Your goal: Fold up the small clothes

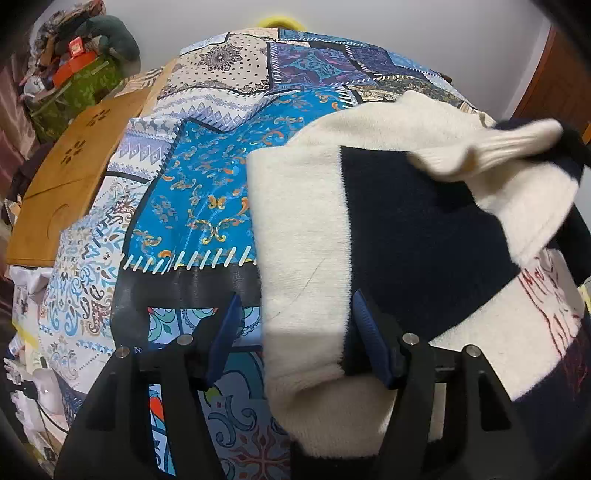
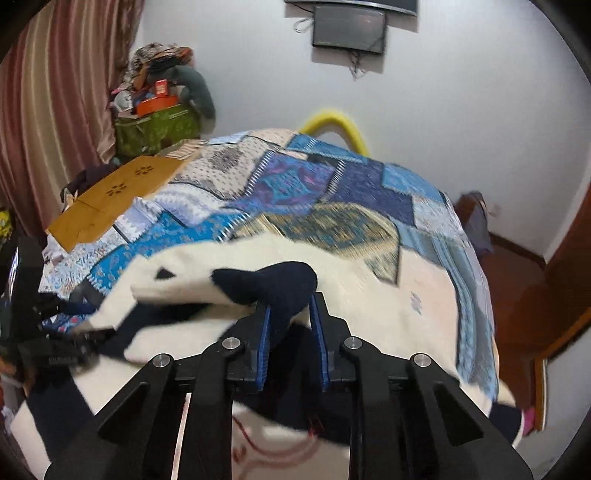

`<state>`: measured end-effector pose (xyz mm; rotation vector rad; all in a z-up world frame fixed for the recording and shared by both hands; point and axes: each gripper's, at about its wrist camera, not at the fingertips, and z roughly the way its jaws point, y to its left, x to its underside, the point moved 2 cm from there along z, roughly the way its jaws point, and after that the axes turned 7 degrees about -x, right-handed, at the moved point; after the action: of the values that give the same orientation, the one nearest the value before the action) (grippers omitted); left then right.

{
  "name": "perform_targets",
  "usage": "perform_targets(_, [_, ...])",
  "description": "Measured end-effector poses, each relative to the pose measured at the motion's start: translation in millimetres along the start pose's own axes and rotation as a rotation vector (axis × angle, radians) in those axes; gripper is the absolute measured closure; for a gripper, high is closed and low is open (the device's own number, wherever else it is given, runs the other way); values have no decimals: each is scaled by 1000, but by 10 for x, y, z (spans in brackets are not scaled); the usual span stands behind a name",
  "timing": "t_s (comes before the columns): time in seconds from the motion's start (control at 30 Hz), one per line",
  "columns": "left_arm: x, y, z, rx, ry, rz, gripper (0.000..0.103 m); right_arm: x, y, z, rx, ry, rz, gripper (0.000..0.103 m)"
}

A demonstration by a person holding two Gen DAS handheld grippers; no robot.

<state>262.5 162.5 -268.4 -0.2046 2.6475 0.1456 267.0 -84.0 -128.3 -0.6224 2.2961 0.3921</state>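
The cream and navy sweater (image 1: pixel 388 229) fills the centre and right of the left wrist view, lying on a blue patchwork bedspread (image 1: pixel 207 199). The left gripper (image 1: pixel 293 314) sits at the lower centre of that frame with its jaws spread wide; the sweater's cream edge lies between the blue finger pads (image 1: pixel 364 332), but neither pad visibly presses it. A ribbed cream cuff (image 1: pixel 491 147) hangs lifted at the upper right.

In the right wrist view the right gripper (image 2: pixel 291 317) is at lower centre, jaws narrowed and pinching a navy fold of the sweater (image 2: pixel 280 284), raised off the rest of the garment. The left gripper (image 2: pixel 55 332) shows at the left edge, blurred. A tan wooden board (image 2: pixel 110 195) lies at the upper left of the bedspread (image 2: pixel 314 192). A wall screen (image 2: pixel 347 29) hangs at the top centre.
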Motion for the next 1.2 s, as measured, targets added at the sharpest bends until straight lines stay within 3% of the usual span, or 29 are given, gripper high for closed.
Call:
perform_targets(0.13, [-1, -30, -10, -31, -8, 23, 39, 262, -223, -165, -14, 20, 83, 85])
perform_targets(0.27, [-5, -32, -2, -47, -10, 30, 39, 506, -422, -297, 24, 47, 118, 93])
perform_targets(0.47, [-34, -23, -69, -71, -9, 35, 40, 680, -430, -419, -50, 119, 93, 92])
perform_targets(0.53, [-47, -8, -125, -69, -8, 26, 40, 636, -331, -458, -84, 105, 63, 86])
perform_targets(0.6, [-51, 6, -199, -47, -12, 9, 40, 528, -195, -438, -132, 91, 39, 65])
perform_targets(0.67, [-43, 11, -296, -31, -30, 0, 40, 440, -36, -359, -163, 79, 1, 59])
perform_targets(0.83, [-7, -54, -456, -34, -67, 45, 40, 296, 415, 120, -240, 145, -73, 59])
perform_targets(0.97, [22, -87, -326, -41, -36, 58, 40, 237, 712, 570, -266, 217, -107, 59])
perform_targets(1.13, [63, -75, -196, -28, -17, 24, 40, 259, 926, 880, -212, 251, -195, 59])
perform_targets(1.17, [64, -79, -193, -31, -19, 24, 40, 258, 919, 892, -203, 241, -200, 66])
perform_targets(1.2, [66, -88, -189, -35, -22, 28, 40, 250, 891, 890, -193, 235, -196, 81])
